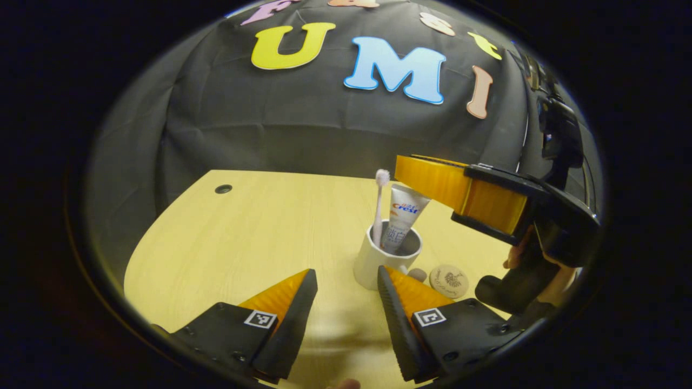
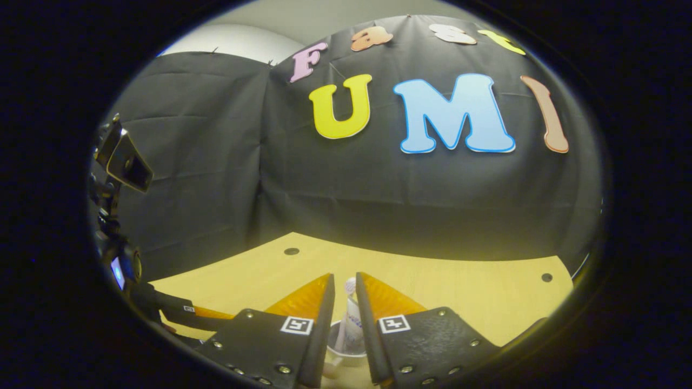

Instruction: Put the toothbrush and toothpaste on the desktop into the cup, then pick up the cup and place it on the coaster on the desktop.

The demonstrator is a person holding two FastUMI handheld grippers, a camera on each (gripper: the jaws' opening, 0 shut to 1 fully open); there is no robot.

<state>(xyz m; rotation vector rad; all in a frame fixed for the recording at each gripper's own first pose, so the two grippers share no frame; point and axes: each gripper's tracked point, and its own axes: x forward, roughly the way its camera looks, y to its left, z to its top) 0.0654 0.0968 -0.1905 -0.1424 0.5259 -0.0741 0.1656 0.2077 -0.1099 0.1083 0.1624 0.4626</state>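
A: Nearest the lens in the left gripper view, the left gripper (image 1: 346, 292) is seen with its two fingers spread wide and nothing between them. Bare desktop (image 1: 254, 237) lies under the gap.

B: And the cup (image 1: 378, 262)?

A: It is found just ahead of the fingers and slightly to the right of their midline, upright on the desktop. The near wall of the cup is partly overlapped by the right-hand finger. The toothbrush (image 1: 380, 202) is stood in it with the bristle head up, and the toothpaste (image 1: 403, 219) is leaned beside it, so the loading step is judged done.

B: What about the right gripper (image 1: 427, 181)?

A: It is seen above the cup, its fingers level with the top of the tube. In the right gripper view its fingers (image 2: 324, 319) are drawn narrow, with the tube (image 2: 351, 321) seen in the slit between them. Whether the tube is pressed from both sides cannot be told.

B: Where is the coaster (image 1: 448, 281)?

A: It is laid flat just to the right of the cup, near the cup's base but apart from it. The cup's long axis is vertical, so a grasp across its wall is called for, followed by a short shift to the right. The left gripper is judged the nearer one at cup height.
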